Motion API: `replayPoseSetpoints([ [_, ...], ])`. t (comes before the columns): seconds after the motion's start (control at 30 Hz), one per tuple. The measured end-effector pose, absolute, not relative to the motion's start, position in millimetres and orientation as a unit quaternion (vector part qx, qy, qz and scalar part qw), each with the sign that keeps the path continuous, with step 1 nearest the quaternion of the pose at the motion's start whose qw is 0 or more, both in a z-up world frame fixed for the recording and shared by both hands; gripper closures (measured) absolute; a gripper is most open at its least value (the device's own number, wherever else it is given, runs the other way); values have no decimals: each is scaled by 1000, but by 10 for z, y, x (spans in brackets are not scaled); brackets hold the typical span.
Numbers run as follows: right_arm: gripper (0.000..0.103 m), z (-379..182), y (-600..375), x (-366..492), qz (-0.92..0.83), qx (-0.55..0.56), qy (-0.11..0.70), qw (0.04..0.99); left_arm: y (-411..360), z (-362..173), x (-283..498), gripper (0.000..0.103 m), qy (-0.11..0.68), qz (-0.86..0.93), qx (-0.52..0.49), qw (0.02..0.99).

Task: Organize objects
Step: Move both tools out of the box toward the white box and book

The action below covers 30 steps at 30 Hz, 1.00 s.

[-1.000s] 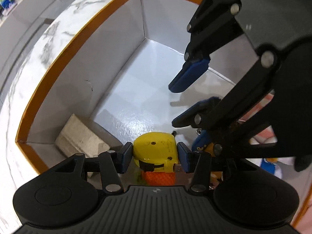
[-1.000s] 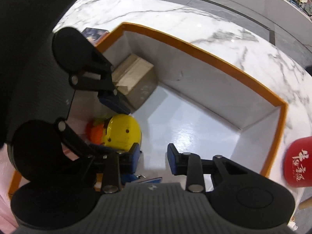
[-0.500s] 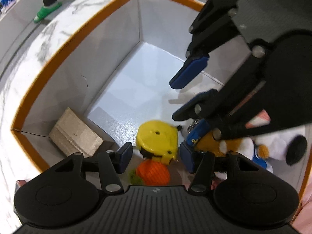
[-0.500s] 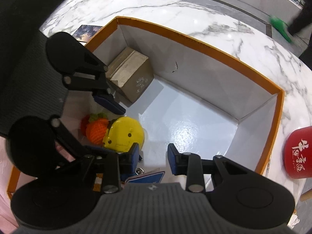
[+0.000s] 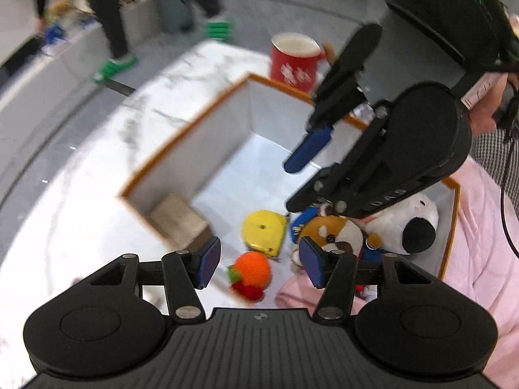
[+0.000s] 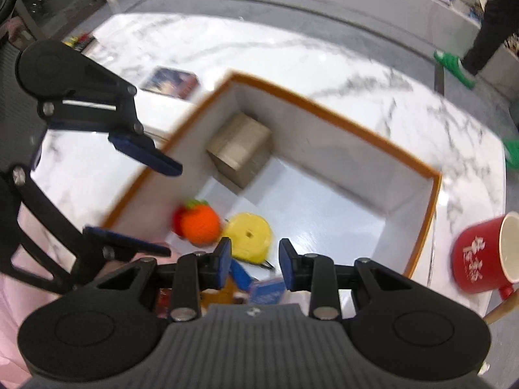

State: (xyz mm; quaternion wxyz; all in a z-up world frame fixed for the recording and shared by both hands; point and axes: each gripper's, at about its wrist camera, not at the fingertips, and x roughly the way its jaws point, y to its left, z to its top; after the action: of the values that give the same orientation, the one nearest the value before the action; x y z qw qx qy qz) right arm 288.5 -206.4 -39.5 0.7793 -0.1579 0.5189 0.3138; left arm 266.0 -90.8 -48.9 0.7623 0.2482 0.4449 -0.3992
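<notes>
Yellow tape measure (image 5: 264,231) lies flat on box (image 5: 181,149) floor, centre of frame, beside orange knitted fruit (image 5: 253,270). Left hand-held gripper (image 5: 256,261) above, lower centre, jaws apart, empty. Right hand-held gripper (image 6: 254,259) likewise parted, holding nothing. Red mug (image 5: 296,61) on bench, upper centre.

Both wrist fisheyes look steeply down from close above, sharing the orange-rimmed white cardboard box (image 5: 181,152) (image 6: 373,129) from opposite sides.

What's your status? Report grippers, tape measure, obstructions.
Left gripper open, jaws just widened, nothing between them. Right gripper open, empty. Tape measure in box, released. Nothing in the way.
</notes>
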Motion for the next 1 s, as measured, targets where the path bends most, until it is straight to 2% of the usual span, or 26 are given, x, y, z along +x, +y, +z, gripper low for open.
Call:
replayPoseSetpoints([
  [0.2,68,-5,-1784,2627,347,-170,464,797,-577,-189,2367,38,406,-362,238,805],
  [0.5,68,231,-1060,2511,401,-228,420,781,48,-396,2318,38,406,-291,263,825],
  [0.7,68,-29,-536,2650,423,-284,430,745,317,-600,2571,37,425,-276,270,819],
  [0.77,68,-147,-380,2719,428,-303,436,731,370,-680,2677,33,425,-272,275,818],
  [1.0,66,-510,27,3061,431,-358,458,691,546,-1045,2971,28,424,-285,314,800],
])
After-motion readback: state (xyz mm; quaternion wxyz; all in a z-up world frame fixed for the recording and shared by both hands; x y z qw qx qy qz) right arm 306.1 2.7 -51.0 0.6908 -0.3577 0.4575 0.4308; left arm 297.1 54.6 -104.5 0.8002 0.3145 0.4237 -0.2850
